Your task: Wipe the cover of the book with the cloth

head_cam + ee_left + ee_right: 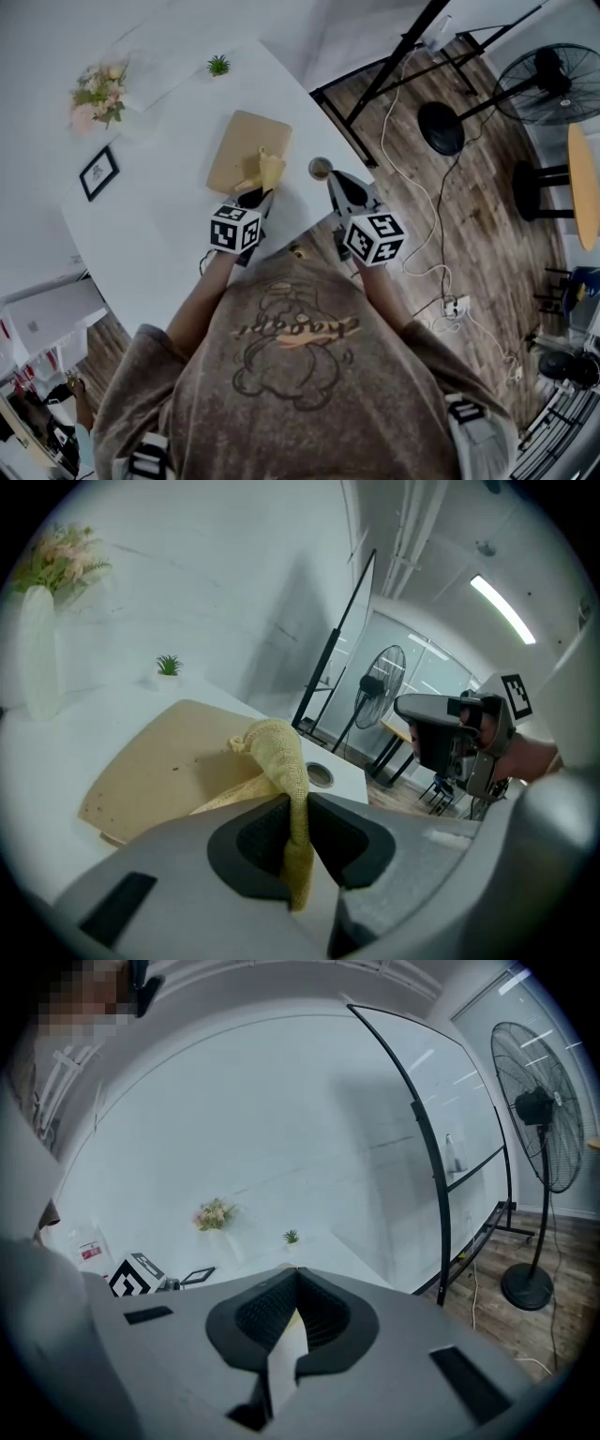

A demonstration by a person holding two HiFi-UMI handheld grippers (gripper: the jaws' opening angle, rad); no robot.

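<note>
The tan book [159, 761] lay closed and flat on the white desk [150, 234], close to the desk's right edge and just ahead of the person. The left gripper [298, 803] had its jaws clamped on the yellow cloth [278, 752]. The fabric ran down between the pads and out below them. Ahead of the jaws it rose in a bunched fold over the book's near right corner, with a flatter flap lying on the cover beside it. The right gripper [296, 1281] hung off to the right, over the desk edge and apart from the book, its jaws drawn together on nothing.

The cloth was therefore already in hand and at the book. The wiping itself looked to be at its start, or at the end of a stroke. The cloth met only the near corner, and most of the cover lay bare, with a few dark specks [174, 768] showing on it. Whether any part had been wiped could not be told from the cover.

What seemed left was to press the cloth flatter and sweep it across the rest of the cover, toward the far end by the small plant [169, 665]. Nothing was holding the book, so it might slide under a firm stroke. The empty right gripper was near enough to steady it.
</note>
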